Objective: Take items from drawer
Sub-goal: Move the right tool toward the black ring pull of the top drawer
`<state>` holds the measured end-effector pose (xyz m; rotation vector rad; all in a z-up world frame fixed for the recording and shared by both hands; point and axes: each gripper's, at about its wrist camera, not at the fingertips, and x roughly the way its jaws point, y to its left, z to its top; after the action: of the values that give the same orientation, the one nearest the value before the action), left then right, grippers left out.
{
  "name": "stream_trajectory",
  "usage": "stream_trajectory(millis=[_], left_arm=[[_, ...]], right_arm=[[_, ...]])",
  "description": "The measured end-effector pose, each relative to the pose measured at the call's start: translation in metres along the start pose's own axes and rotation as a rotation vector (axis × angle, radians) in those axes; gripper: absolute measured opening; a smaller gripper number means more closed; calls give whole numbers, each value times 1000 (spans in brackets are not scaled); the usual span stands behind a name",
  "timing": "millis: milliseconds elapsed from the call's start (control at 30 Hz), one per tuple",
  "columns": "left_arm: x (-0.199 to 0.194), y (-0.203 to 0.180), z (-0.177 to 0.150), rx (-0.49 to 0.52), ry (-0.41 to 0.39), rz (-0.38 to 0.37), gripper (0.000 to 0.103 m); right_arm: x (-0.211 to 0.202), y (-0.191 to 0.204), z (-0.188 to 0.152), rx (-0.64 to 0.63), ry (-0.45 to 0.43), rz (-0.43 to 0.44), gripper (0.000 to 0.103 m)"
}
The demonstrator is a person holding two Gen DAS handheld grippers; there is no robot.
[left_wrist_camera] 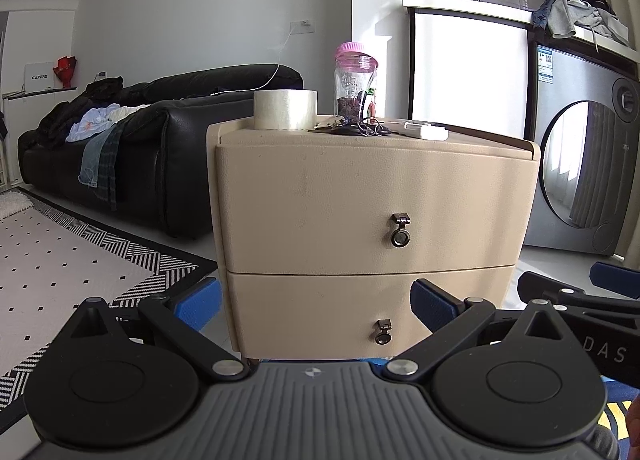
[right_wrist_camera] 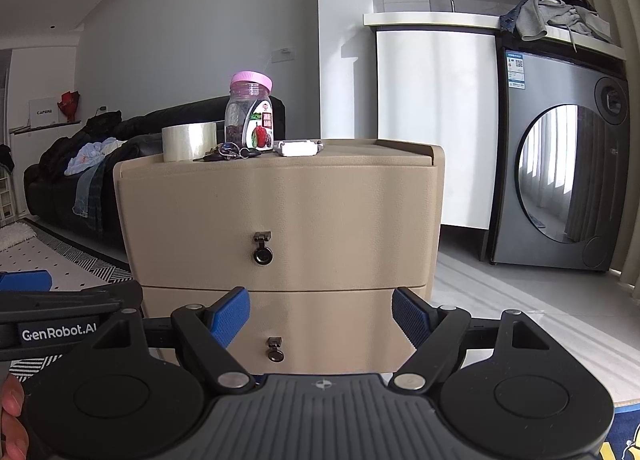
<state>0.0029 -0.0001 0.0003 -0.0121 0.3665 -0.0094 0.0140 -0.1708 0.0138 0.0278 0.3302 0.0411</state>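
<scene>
**A:** Both drawers are shut, so whatever you're after is out of sight behind those fronts. Your left gripper (left_wrist_camera: 314, 306) has its jaws spread wide with nothing between them, and your right gripper (right_wrist_camera: 320, 318) is spread and empty too.

**B:** Which pull is closer?

**A:** In both views the lower drawer's ring pull (right_wrist_camera: 275, 349) sits straight ahead, framed between the blue pads. The upper drawer's ring pull (right_wrist_camera: 263, 248) hangs above it on the same vertical line. The right gripper looks squarer to the cabinet (right_wrist_camera: 280, 199); from the left wrist the pulls sit a little right of centre, so I'd judge the right hand better lined up.

**B:** How does the ring lie?

**A:** It hangs flat against the drawer front from a small hinge, hole facing you. You'd likely need a fingertip to catch it from below or the sides.

**B:** Room to slide the drawer out?

**A:** Open floor in front, rug (left_wrist_camera: 60, 252) to the left, washing machine (right_wrist_camera: 560, 179) well apart on the right. Mind the two grippers: they ride close side by side. On top, the tape roll (right_wrist_camera: 189, 141), jar (right_wrist_camera: 250, 115), keys (right_wrist_camera: 228, 152) and a white box (right_wrist_camera: 299, 147) could shake if you tug hard.
</scene>
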Motion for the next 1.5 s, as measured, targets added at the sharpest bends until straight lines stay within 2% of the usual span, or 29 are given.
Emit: stream_trajectory(millis=[233, 300, 800, 1500], left_arm=[[6, 3, -2, -2, 2, -1, 103], [7, 4, -1, -4, 0, -1, 103], [4, 18, -1, -22, -37, 29, 103], [9, 30, -5, -44, -29, 34, 103]], right_arm=[[2, -10, 2, 7, 2, 4, 81], [2, 0, 2, -26, -1, -10, 81], [18, 4, 0, -17, 0, 9, 81], [96, 23, 6, -32, -26, 30, 81]])
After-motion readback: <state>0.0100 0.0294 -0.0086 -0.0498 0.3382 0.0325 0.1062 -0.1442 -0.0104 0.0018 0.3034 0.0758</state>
